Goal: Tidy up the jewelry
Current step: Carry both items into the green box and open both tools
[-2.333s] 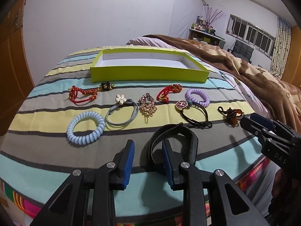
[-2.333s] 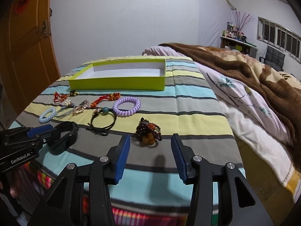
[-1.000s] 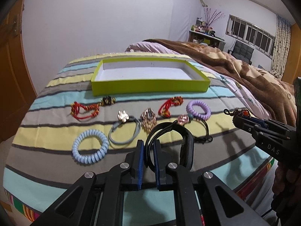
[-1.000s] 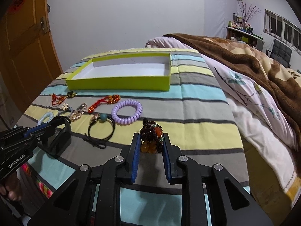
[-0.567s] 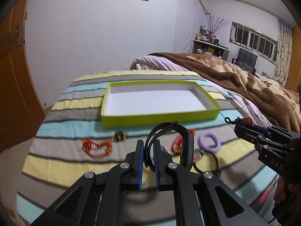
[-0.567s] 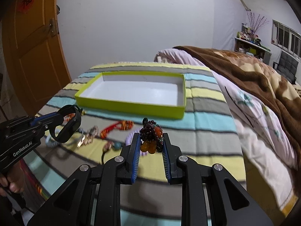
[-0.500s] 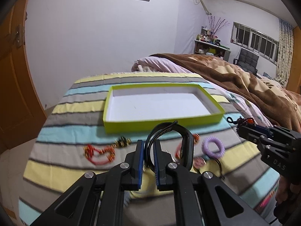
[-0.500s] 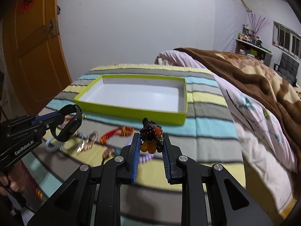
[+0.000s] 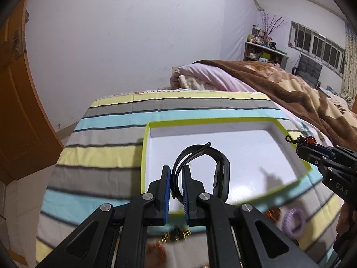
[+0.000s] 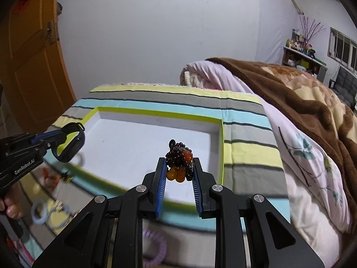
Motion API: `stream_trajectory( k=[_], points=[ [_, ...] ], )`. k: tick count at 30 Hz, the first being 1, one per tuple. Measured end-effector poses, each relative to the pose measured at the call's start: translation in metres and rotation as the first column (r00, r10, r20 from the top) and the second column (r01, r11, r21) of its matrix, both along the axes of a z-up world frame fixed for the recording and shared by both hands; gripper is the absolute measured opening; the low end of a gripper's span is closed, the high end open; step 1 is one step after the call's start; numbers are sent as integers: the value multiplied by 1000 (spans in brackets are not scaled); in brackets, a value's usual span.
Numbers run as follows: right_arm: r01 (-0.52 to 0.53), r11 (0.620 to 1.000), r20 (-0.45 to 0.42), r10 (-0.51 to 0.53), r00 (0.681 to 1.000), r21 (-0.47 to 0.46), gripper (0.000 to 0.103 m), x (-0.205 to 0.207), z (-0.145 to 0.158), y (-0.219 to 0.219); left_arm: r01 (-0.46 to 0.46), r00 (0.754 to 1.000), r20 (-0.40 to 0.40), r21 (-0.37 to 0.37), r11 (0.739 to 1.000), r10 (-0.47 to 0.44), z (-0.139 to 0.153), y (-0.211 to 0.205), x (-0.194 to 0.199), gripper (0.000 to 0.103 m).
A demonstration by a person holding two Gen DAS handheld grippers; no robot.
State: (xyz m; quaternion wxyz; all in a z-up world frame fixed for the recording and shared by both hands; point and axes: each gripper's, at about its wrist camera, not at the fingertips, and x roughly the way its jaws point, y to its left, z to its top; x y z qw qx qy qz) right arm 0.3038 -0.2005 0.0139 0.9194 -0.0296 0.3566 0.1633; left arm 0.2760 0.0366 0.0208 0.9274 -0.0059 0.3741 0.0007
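- We have carried both pieces up off the striped bedspread [image 9: 107, 156]; a second ago they hung over the row of jewelry, and now both hang above the shallow lime-green box with the white floor [image 9: 256, 143].
- Our left gripper [image 9: 176, 183] is pinched nearly closed on the strap of the black loop-shaped wristband [image 9: 223, 174], which juts forward over the box's near-left part.
- Our right gripper [image 10: 179, 169] is closed partway, as wide as the cluster it clamps: the dark-red and amber beaded bracelet [image 10: 179, 160], held over the box's right half.
- Neither piece touches the box floor; we judge the carry nearly done and the release next.
- The box looks empty, so these would be its first two pieces.
- Left behind on the bedspread, blurred: a lilac coiled hair tie [image 9: 293, 222], a pale-blue coiled one [image 10: 39, 212], red cord pieces.
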Motion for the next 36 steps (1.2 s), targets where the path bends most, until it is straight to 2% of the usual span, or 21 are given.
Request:
stream_trajectory(
  k=[10, 16, 18, 21, 26, 36],
  points=[
    [26, 1000, -84, -27, 996, -11, 23, 61, -26, 4, -60, 995, -73, 11, 998, 61, -25, 20, 63, 10],
    [34, 999, -118, -38, 992, -28, 24, 75, -37, 4, -56, 995, -80, 26, 998, 58, -34, 20, 82, 10],
    [24, 999, -117, -28, 993, -32, 27, 77, -38, 5, -48, 995, -92, 10, 999, 49, -36, 18, 86, 11],
    [14, 1000, -112, -17, 994, -25, 32, 76, -36, 6, -41, 995, -85, 17, 999, 42, -36, 16, 86, 11],
    [18, 1000, -77, -19, 997, -9, 33, 67, -26, 3, -23, 997, -73, -6, 1000, 22, -31, 17, 81, 13],
    [22, 999, -9, -21, 1000, 37, 33, 14, 3, -7, 1, 1000, -7, -20, 1000, -2, -8, 10, 32, 14]
  ],
)
